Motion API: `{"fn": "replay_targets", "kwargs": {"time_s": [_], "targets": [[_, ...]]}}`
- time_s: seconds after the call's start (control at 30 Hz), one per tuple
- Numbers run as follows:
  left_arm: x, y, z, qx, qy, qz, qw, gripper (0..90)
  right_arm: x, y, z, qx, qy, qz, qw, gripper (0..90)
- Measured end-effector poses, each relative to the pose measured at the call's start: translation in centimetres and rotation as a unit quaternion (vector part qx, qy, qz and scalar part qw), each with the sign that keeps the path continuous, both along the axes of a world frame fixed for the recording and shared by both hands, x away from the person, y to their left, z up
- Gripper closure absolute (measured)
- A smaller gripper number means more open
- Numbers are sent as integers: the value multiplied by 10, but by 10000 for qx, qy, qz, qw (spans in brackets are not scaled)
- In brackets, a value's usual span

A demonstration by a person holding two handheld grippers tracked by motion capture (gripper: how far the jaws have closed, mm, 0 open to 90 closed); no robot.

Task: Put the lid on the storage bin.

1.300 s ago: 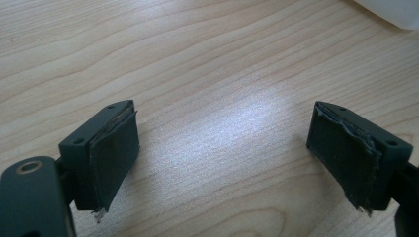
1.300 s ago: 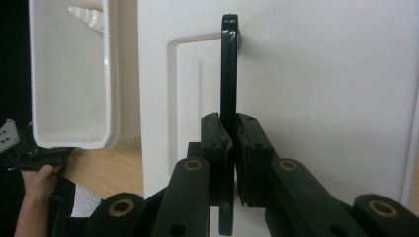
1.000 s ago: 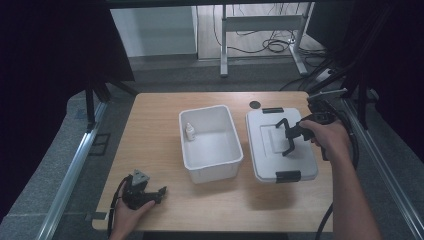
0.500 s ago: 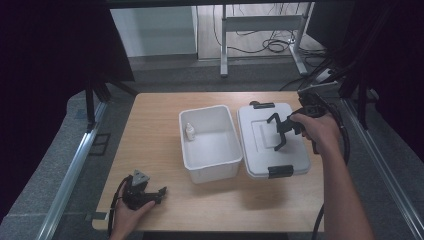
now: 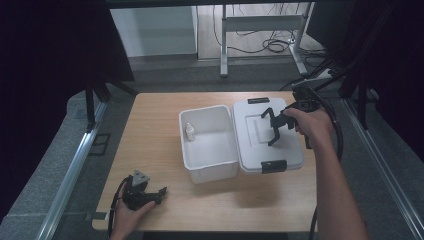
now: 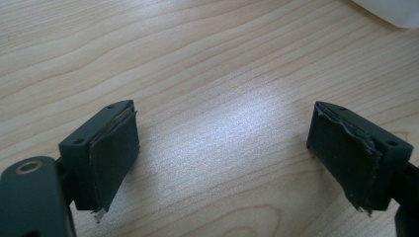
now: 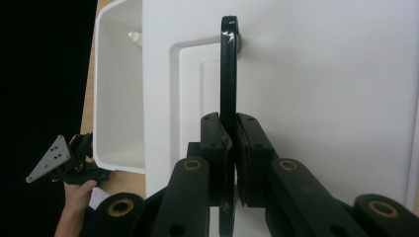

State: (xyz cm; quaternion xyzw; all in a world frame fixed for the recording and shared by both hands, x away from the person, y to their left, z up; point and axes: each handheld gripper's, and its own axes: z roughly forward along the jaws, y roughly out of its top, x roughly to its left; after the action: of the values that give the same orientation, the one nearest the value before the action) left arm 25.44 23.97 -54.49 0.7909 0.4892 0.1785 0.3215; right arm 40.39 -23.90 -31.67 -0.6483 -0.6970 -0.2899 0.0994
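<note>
white lid [image 5: 265, 137], black handle [image 7: 229, 74], white bin [image 5: 207, 145]

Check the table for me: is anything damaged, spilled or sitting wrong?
The pads of the left gripper look worn, their edges frayed and peeling from the jaws. No spill shows. The lid overlaps the open bin because the right gripper is shut on its black handle. A small bottle stands inside.

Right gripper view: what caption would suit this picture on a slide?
The right tool is shut on the black handle of the white lid, beside the open white box.
</note>
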Motion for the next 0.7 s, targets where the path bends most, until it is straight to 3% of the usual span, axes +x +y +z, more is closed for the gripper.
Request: {"fn": "replay_targets", "kwargs": {"time_s": [0.7], "targets": [[0,0,0,8,3,-23,10000,123,10,40,7,-14,7,159,9999,835]]}}
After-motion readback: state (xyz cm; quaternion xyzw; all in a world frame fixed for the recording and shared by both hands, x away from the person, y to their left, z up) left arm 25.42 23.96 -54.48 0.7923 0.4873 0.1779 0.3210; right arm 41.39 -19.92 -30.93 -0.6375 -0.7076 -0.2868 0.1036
